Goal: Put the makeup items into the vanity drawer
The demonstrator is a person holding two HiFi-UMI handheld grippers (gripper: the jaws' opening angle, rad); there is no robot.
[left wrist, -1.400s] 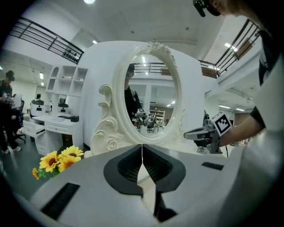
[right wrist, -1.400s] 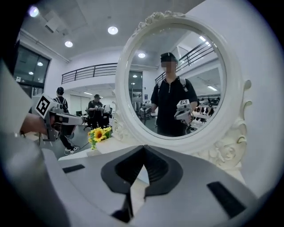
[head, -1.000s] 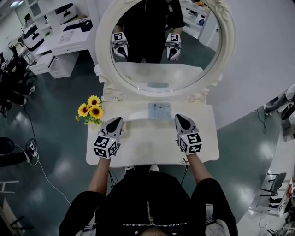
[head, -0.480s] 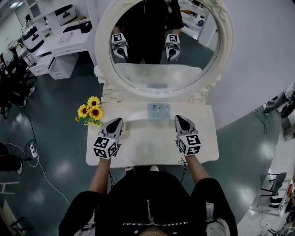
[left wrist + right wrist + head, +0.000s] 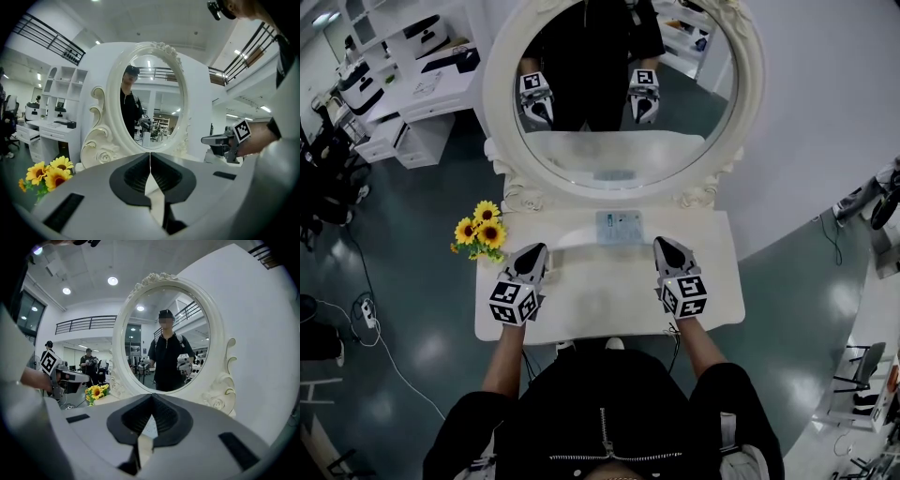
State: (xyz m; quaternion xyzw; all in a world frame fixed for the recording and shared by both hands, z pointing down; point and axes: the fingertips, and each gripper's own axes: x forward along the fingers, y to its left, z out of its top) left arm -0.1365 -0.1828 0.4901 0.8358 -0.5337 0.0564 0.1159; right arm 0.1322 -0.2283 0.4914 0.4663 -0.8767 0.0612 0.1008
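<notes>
A flat, pale rectangular makeup case [image 5: 622, 228] lies at the far middle of the white vanity worktop [image 5: 600, 305], at the foot of the oval mirror [image 5: 619, 155], with a bunch of sunflowers [image 5: 481, 231] at the far left corner. The case looks light, thin and stiff, probably slick plastic. A pinch across its narrow sides, after tipping one edge up off the surface, seems the surest hold. The left gripper [image 5: 535, 252] hovers to the near left of the case, its fingers pressed together on nothing. The right gripper [image 5: 662, 246] hangs to the near right, its fingers likewise together and empty. Neither touches the case, and the drawer is not in view.
</notes>
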